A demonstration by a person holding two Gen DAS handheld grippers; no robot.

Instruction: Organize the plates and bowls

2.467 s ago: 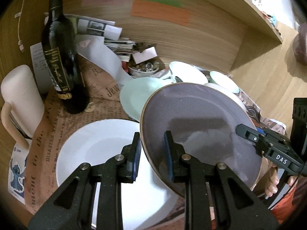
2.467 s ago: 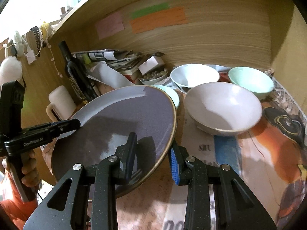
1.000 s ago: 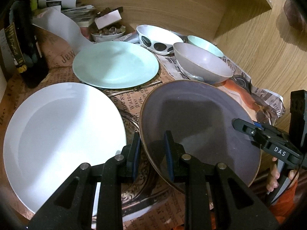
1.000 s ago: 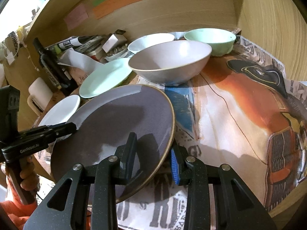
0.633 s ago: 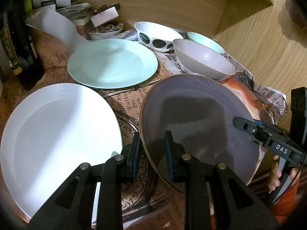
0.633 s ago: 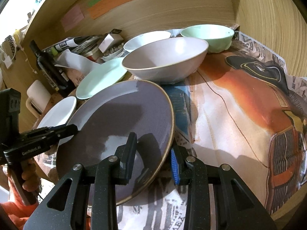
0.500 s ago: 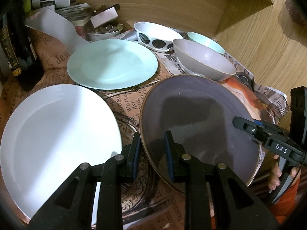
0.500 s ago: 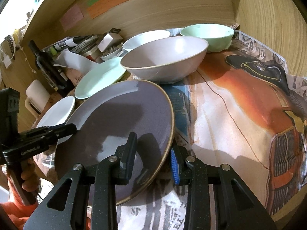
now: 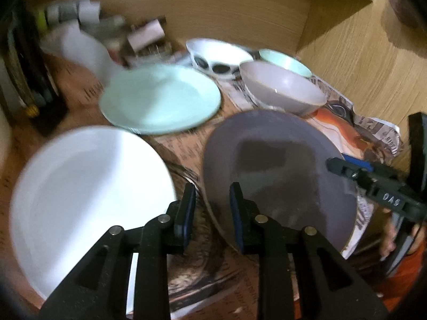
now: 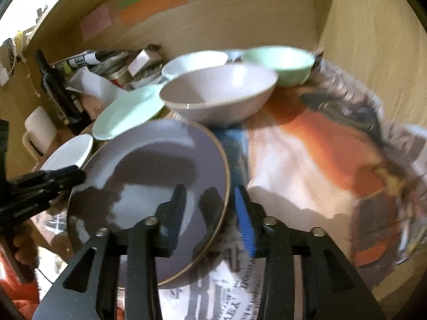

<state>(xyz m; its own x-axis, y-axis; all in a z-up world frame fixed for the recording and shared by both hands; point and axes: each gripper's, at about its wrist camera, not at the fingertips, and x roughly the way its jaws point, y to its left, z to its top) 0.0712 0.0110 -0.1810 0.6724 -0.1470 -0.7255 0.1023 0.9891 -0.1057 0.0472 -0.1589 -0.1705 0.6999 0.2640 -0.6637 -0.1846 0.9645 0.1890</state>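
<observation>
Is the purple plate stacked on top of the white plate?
No, the purple plate lies beside the white plate on the newspaper, apart from it.

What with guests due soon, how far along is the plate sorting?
Done: the purple plate looks set down on the paper. In hand: the left gripper and right gripper have just been opening, its rim loose between their fingers. Left: white plate, mint plate and three bowls lie apart, nothing stacked.

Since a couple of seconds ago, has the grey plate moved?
Yes. The grey plate has come down from a tilted, raised hold to lie on the newspaper, in front of the grey bowl; both grippers' jaws have just been opening around its rim.
</observation>
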